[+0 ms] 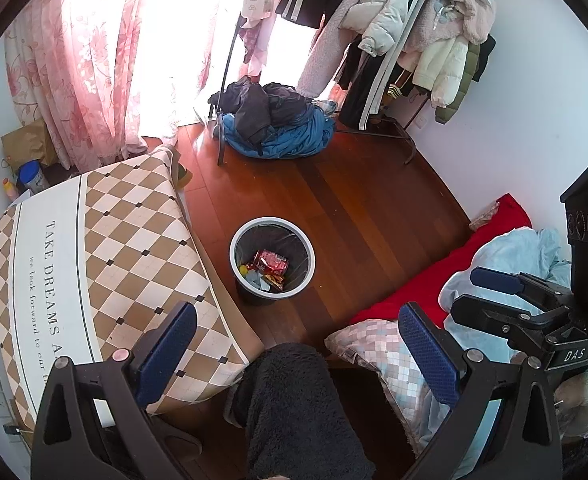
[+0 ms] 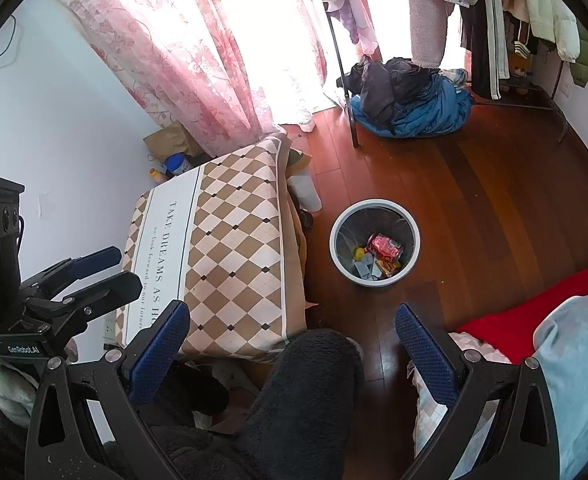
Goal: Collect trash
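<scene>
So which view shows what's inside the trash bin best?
The right wrist view: the trash bin sits nearer the middle, its opening faces the camera, and a red wrapper and yellow and grey scraps read clearly. The left wrist view shows the same bin and contents, slightly smaller.

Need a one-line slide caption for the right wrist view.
Open right gripper held above a wood floor, facing a trash bin that holds wrappers, beside a checkered table.
</scene>
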`<state>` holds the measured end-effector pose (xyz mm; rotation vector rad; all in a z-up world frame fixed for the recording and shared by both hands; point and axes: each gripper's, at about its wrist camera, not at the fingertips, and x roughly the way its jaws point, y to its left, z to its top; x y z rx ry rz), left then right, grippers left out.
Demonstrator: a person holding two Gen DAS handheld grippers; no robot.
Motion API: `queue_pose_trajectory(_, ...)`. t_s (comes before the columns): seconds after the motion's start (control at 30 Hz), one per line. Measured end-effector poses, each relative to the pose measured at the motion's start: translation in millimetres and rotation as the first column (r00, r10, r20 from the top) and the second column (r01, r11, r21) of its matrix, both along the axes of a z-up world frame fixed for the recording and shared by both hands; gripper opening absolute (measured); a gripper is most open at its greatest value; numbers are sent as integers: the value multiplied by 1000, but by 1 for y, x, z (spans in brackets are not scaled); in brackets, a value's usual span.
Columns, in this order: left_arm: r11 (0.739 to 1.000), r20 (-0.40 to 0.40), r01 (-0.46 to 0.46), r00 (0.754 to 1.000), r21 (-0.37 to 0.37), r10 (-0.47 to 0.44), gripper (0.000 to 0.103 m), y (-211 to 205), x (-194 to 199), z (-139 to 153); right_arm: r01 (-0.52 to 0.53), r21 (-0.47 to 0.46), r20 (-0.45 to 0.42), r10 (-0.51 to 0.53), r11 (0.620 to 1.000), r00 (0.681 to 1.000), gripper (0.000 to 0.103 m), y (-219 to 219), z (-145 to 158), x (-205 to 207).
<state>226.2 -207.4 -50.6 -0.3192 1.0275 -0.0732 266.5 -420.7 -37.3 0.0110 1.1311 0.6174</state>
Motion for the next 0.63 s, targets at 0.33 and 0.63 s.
queue_pose_trajectory(0.33, 1000, 2, -1, 1000, 0, 1, 103, 1, -2, 0, 0, 3, -1, 0, 1000, 1000, 103, 2, 1, -2)
queue_pose_trajectory(0.63, 1000, 4, -2, 1000, -6, 2, 103, 2, -3, 2, 3, 2, 0, -3, 1000, 1000, 103, 4, 1, -3)
